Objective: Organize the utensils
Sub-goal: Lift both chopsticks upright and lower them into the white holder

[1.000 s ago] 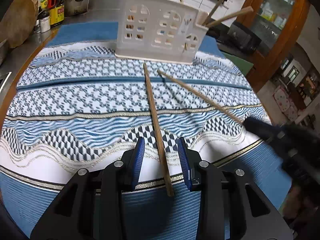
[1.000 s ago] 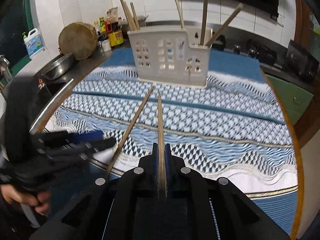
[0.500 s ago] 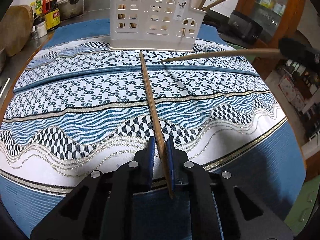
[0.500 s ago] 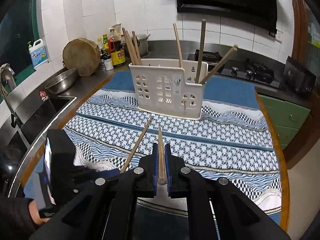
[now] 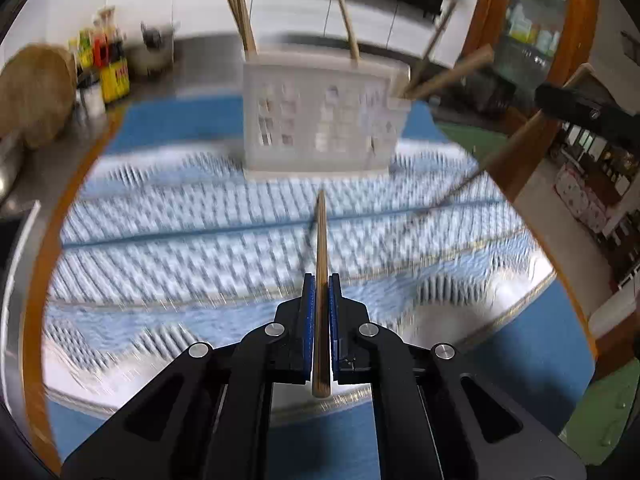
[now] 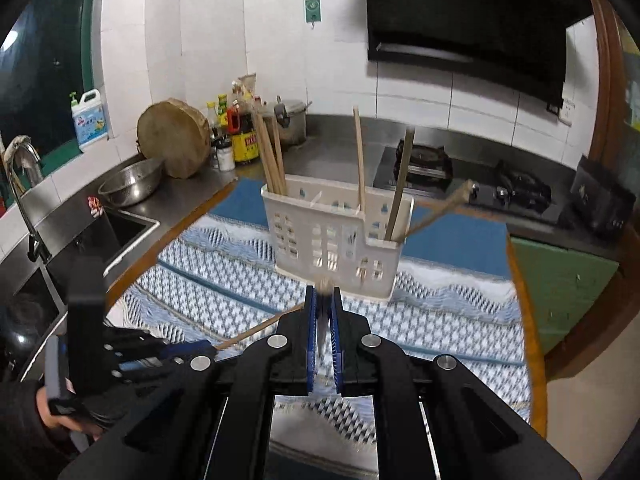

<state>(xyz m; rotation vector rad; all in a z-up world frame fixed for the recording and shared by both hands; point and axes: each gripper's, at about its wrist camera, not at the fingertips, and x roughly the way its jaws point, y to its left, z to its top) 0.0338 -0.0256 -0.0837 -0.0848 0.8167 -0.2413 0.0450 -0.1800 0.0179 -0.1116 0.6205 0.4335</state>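
While the left gripper point(image 5: 321, 280) has just been closing, its blue pads now pinch one wooden chopstick point(image 5: 321, 240), held clear above the patterned cloth point(image 5: 160, 248) and pointing toward the white utensil holder point(image 5: 320, 120). The right gripper point(image 6: 323, 292) is clamped on a second chopstick point(image 6: 323, 285), seen almost end-on. The holder stands near the cloth's far edge on the round table point(image 6: 520, 280), several chopsticks upright in it.
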